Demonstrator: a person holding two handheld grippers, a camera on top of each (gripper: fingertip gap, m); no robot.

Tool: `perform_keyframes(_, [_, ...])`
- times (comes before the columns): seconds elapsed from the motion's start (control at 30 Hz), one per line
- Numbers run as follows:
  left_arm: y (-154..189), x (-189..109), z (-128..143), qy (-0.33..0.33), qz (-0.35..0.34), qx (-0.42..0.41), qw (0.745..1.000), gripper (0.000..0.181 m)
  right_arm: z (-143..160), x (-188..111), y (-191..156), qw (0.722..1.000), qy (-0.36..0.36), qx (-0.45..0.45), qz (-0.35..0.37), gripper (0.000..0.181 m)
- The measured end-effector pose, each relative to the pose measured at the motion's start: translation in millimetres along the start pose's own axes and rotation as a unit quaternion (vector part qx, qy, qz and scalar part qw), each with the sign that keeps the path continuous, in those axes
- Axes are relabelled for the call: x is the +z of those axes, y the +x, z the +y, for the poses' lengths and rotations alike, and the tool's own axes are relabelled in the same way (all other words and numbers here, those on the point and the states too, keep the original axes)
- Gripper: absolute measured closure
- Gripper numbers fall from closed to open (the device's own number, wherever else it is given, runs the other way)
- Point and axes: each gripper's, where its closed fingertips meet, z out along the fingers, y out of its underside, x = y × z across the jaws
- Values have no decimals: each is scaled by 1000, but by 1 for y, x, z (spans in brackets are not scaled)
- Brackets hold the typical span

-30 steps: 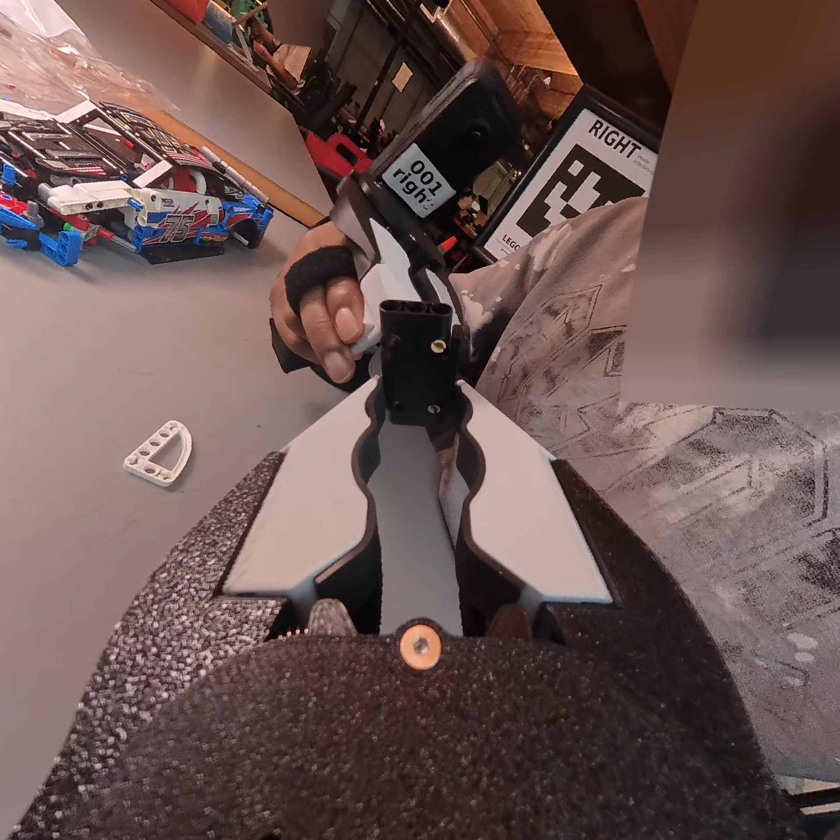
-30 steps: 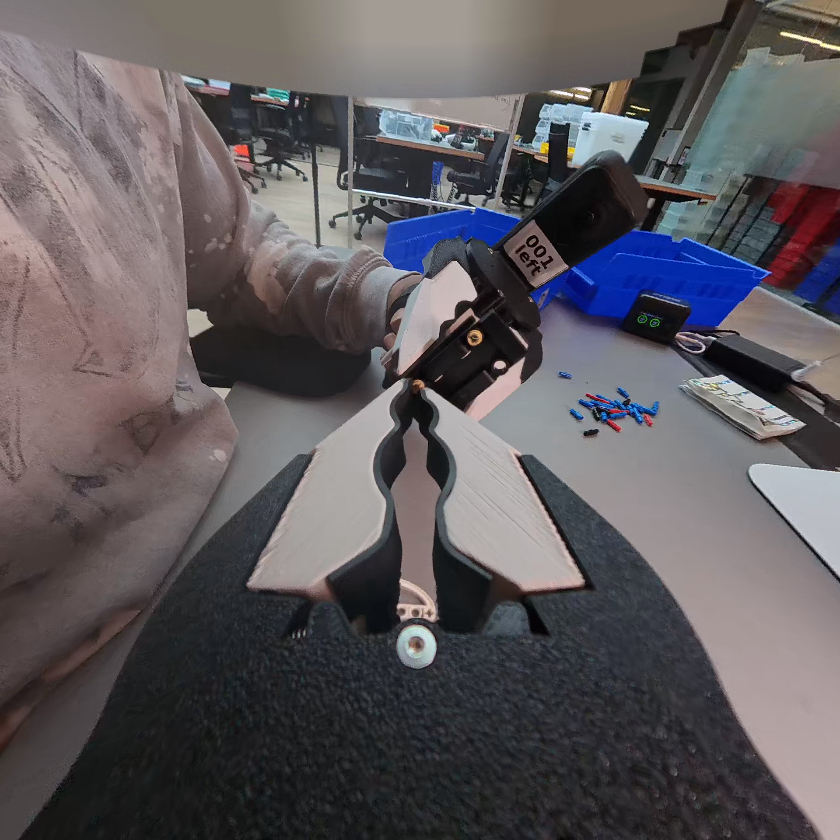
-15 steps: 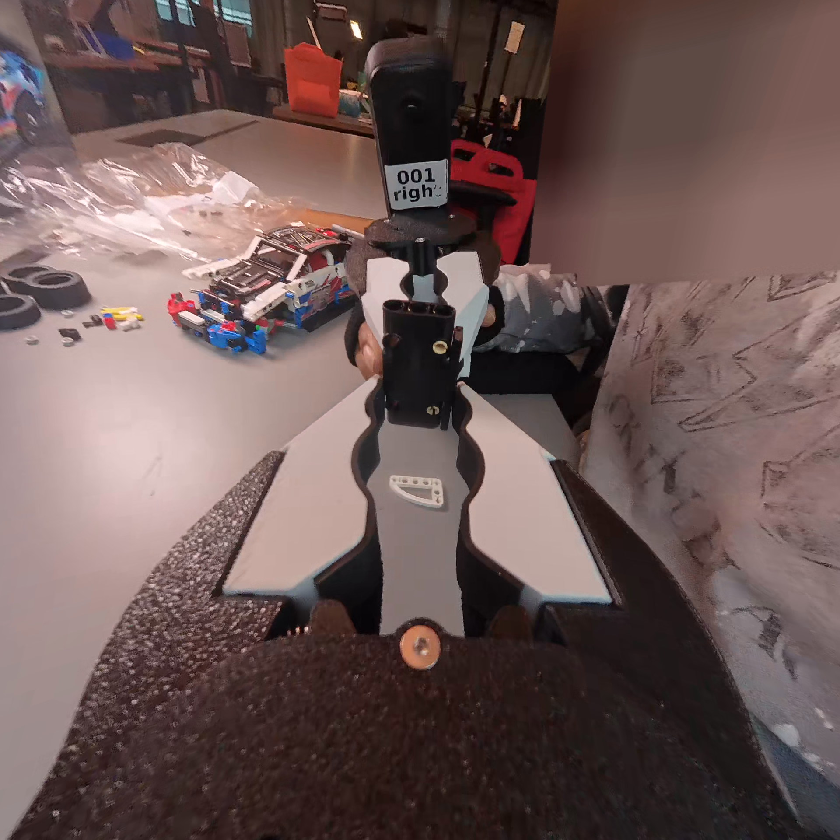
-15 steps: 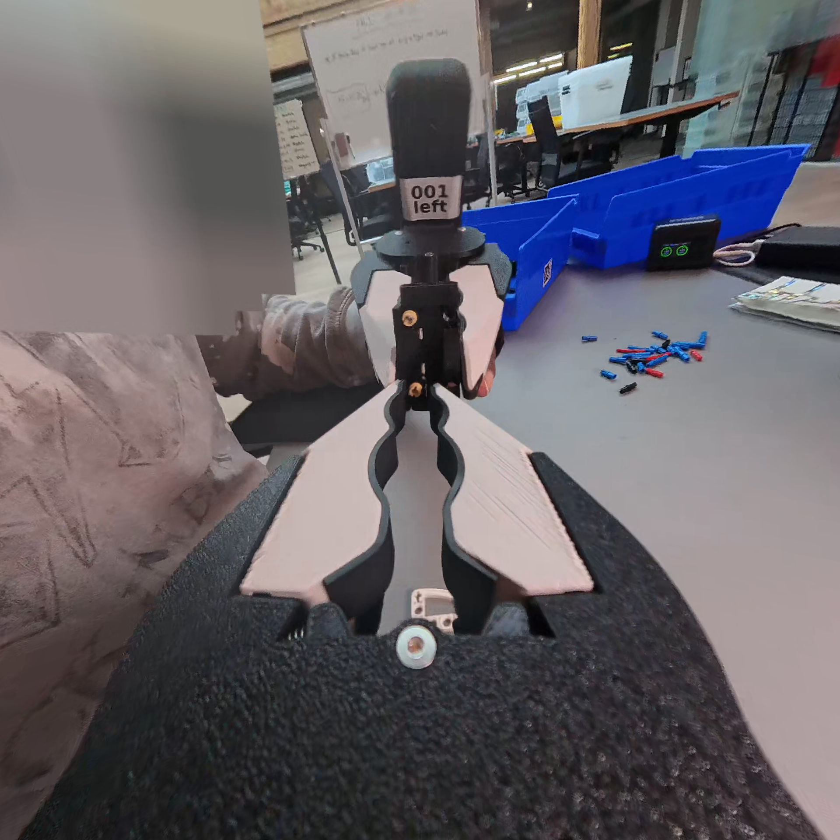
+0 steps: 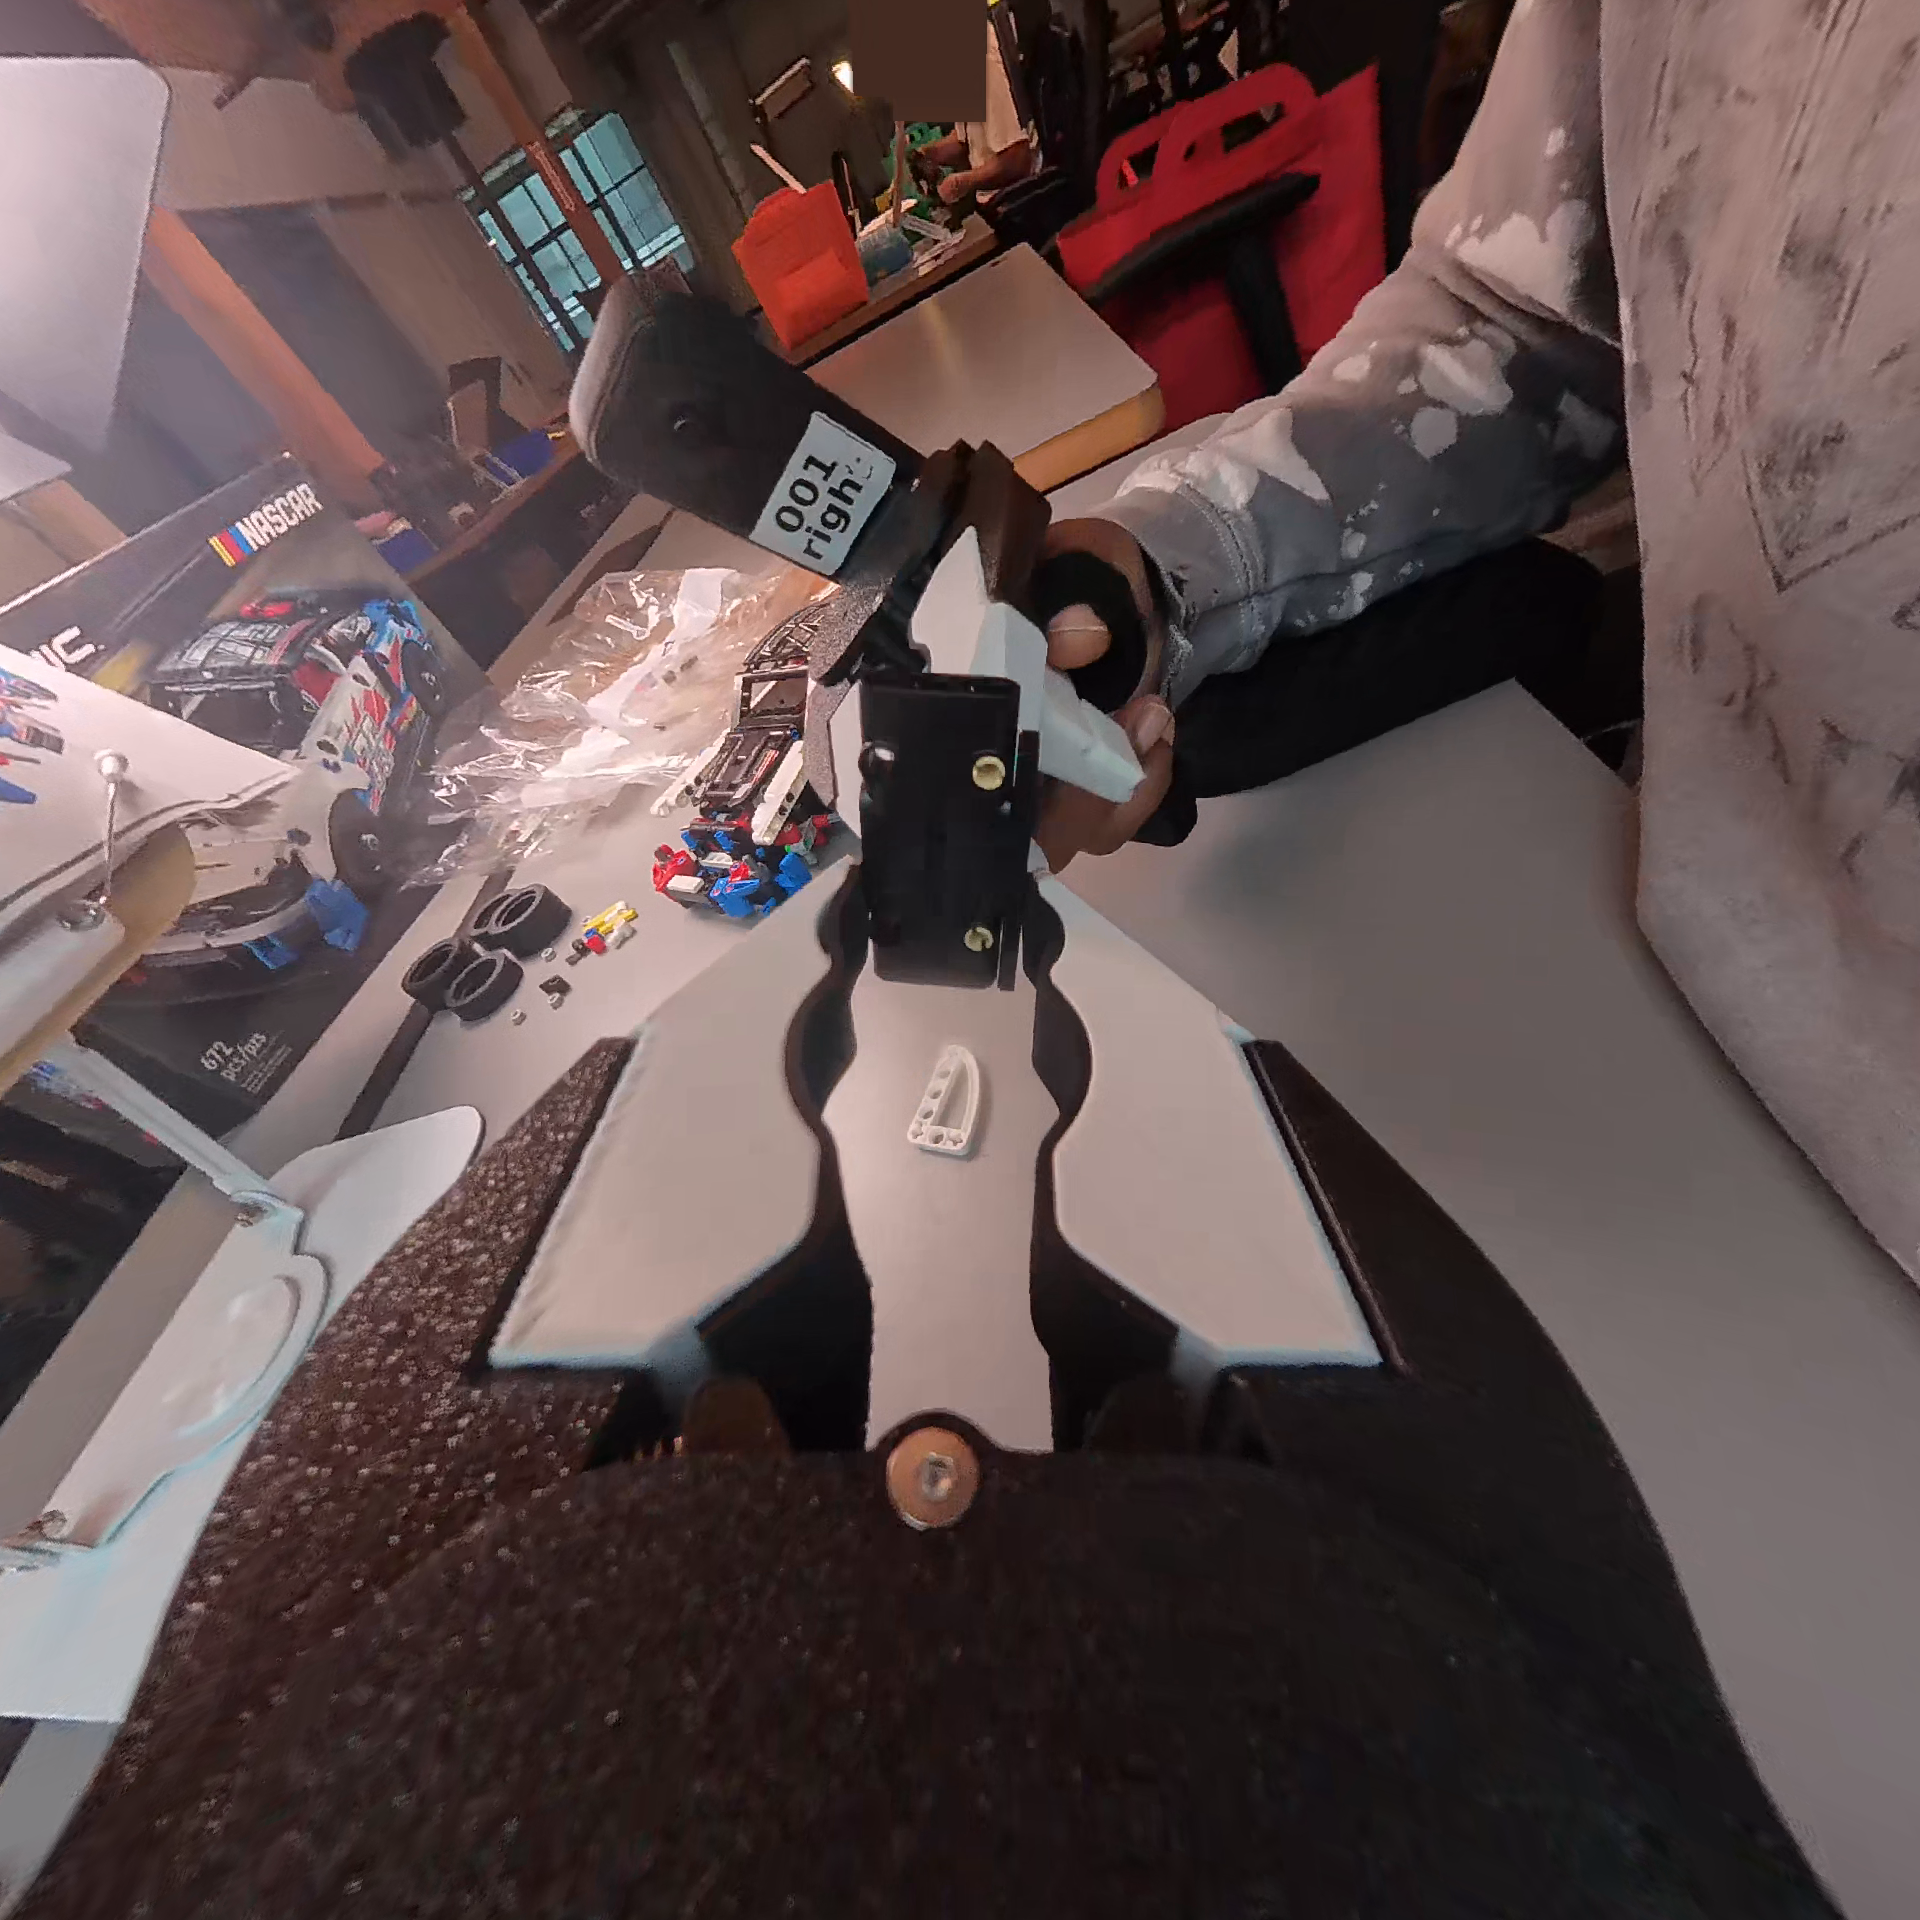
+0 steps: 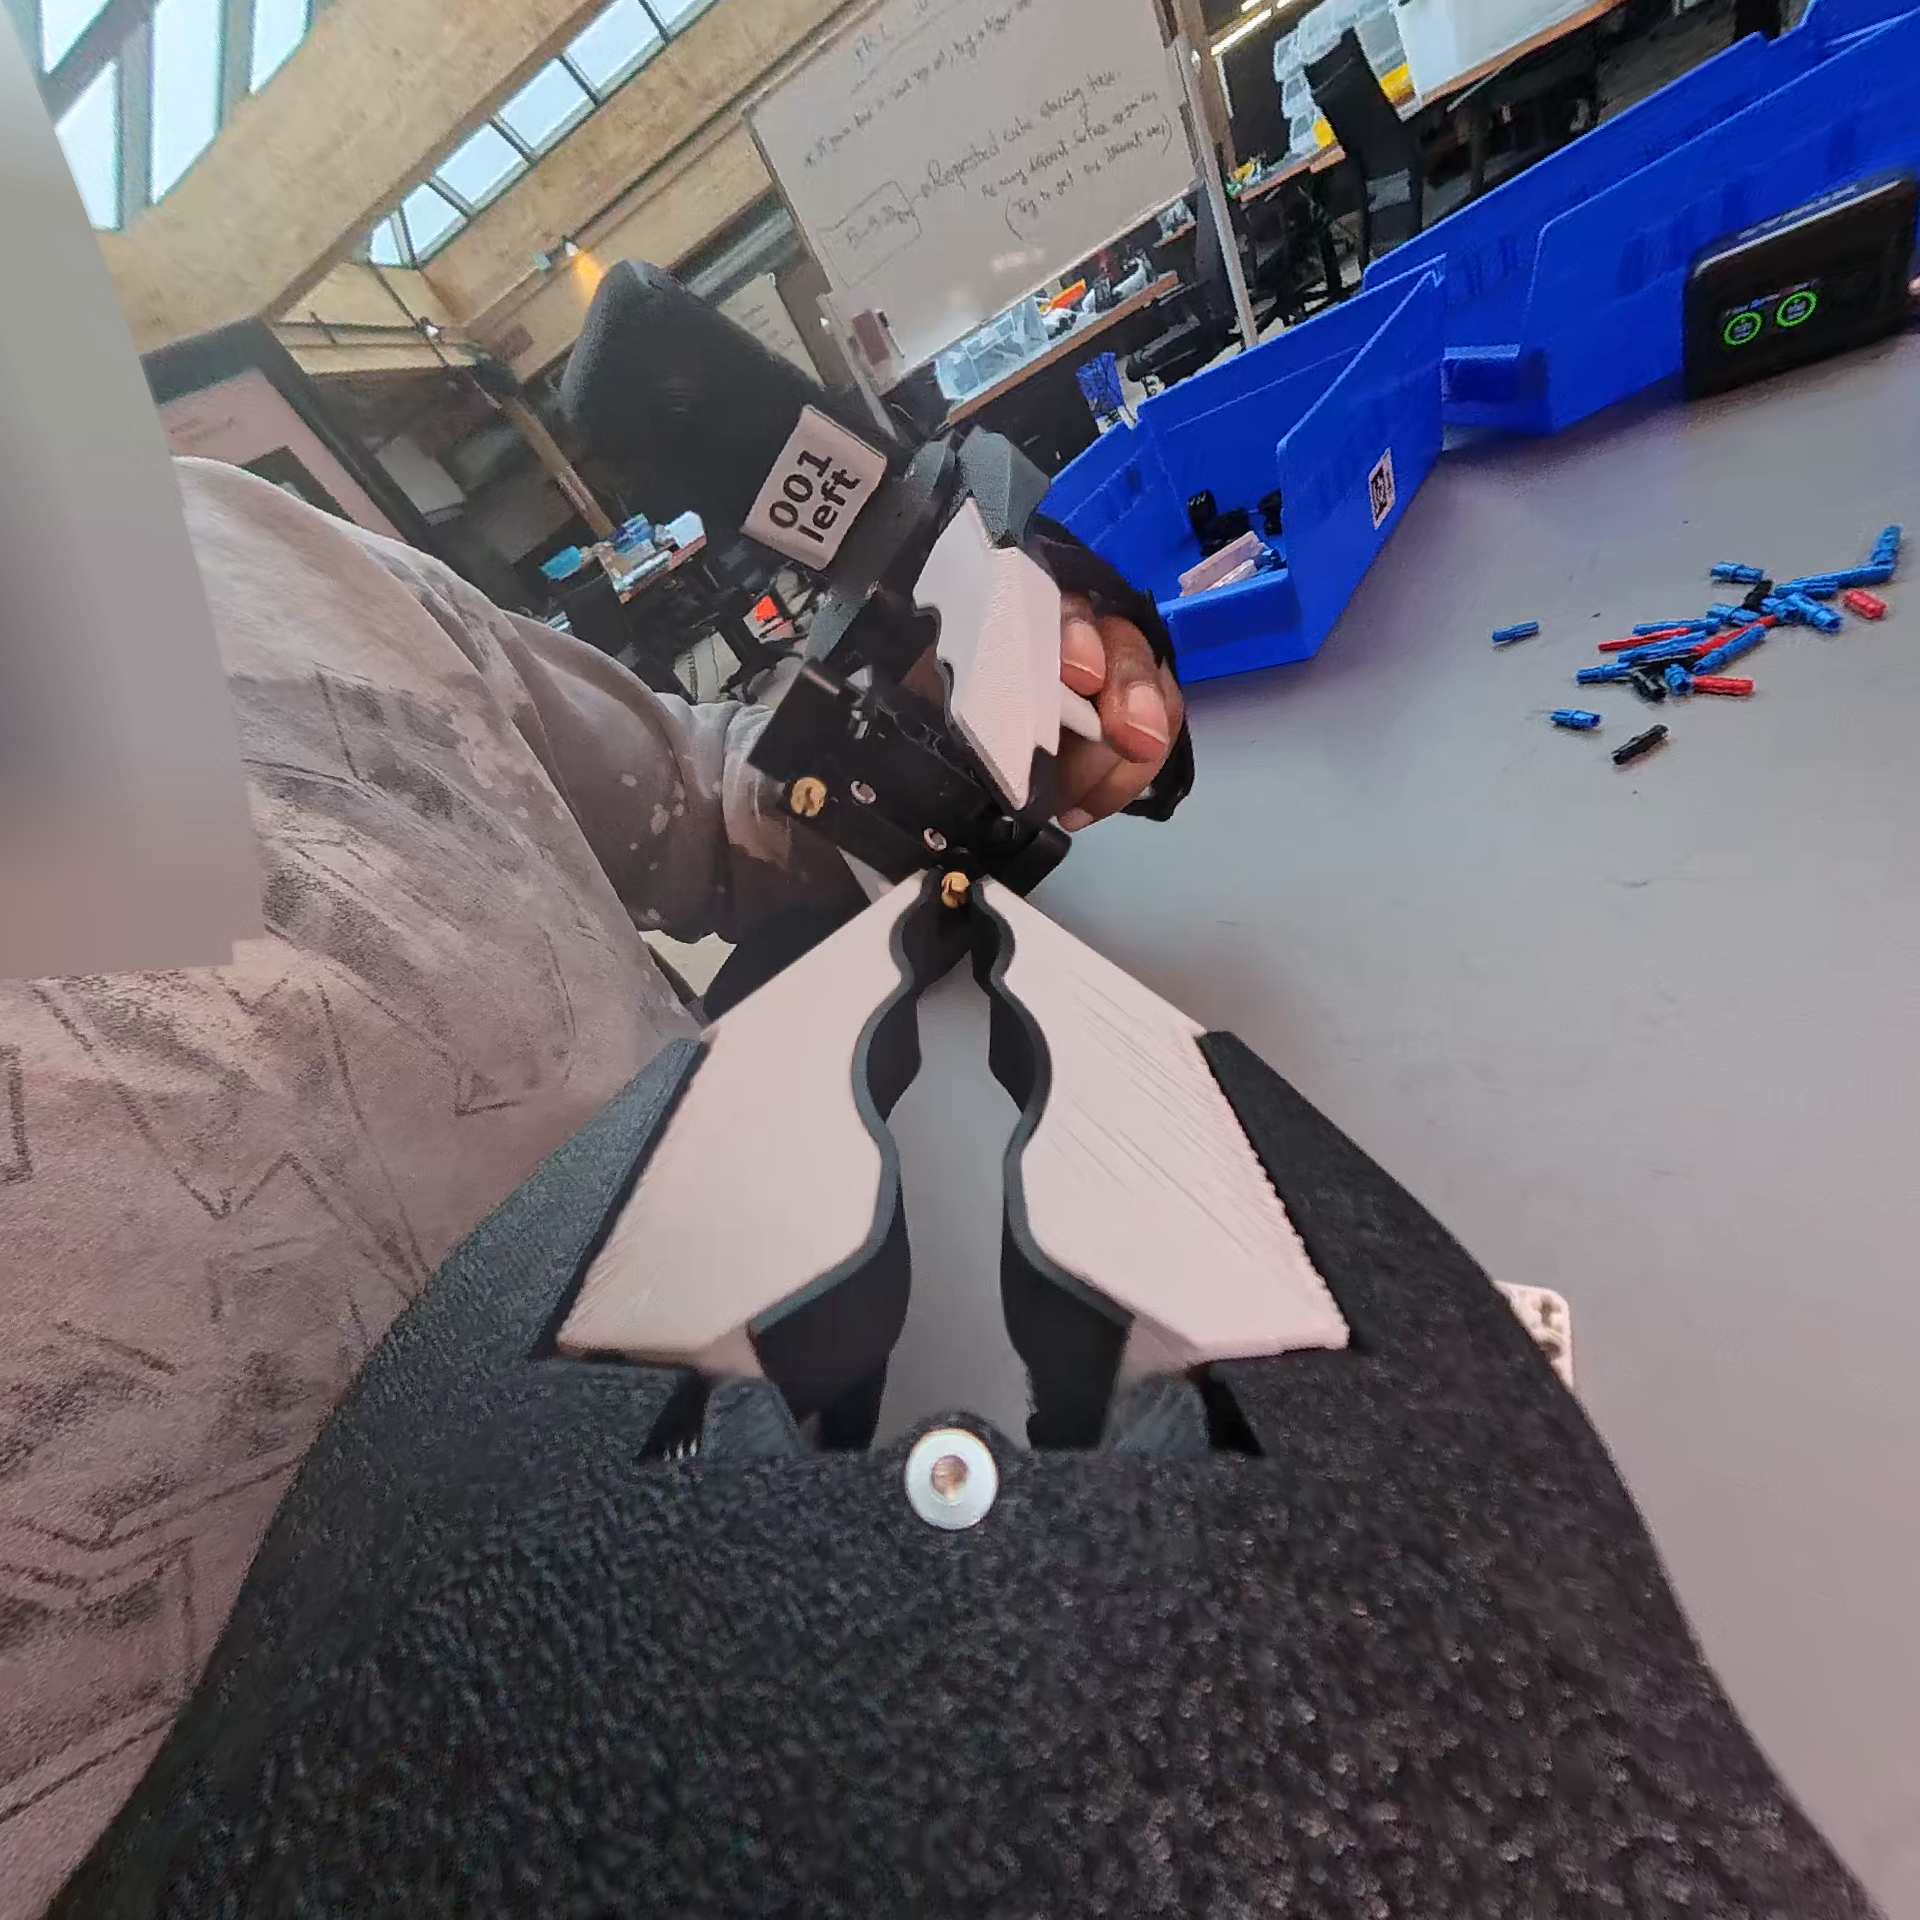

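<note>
A black block with brass screws (image 5: 935, 831) sits between the tips of my left gripper (image 5: 943, 940), whose fingers are closed on its sides. The same block shows in the right wrist view (image 6: 894, 769). There my right gripper (image 6: 951, 899) has its tips almost together on the block's lower edge, at a brass screw. Each view shows the other gripper straight ahead, held in a hand and leaning to the left. A small white perforated curved piece (image 5: 945, 1112) lies on the grey table (image 5: 1455, 1039) under my left fingers. It also peeks out beside my right gripper's body (image 6: 1543, 1330).
A partly built toy car (image 5: 748, 821), black tyres (image 5: 488, 945), clear plastic bags (image 5: 623, 707) and a printed box (image 5: 291, 707) lie far left. Blue bins (image 6: 1351, 468), loose blue and red pins (image 6: 1714, 644) and a black device (image 6: 1808, 301) lie right. The person's torso (image 6: 312, 1039) is close. Less than 4 cm separates the two grippers' tips. The small white perforated curved piece (image 5: 945, 1112) is about equally far from each gripper, around 15 centimeters.
Both grippers have swung round together, still joined at the black block. The opposite gripper stood upright half a second ago and now leans left. The white piece stays under my left fingers.
</note>
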Motion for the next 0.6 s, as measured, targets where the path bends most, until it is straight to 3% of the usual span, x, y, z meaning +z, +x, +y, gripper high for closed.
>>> perform_keyframes(0.6, [3,-2,-12,10,-13,48,999,153,-5,-4,-11,999,2,-40,-20,181])
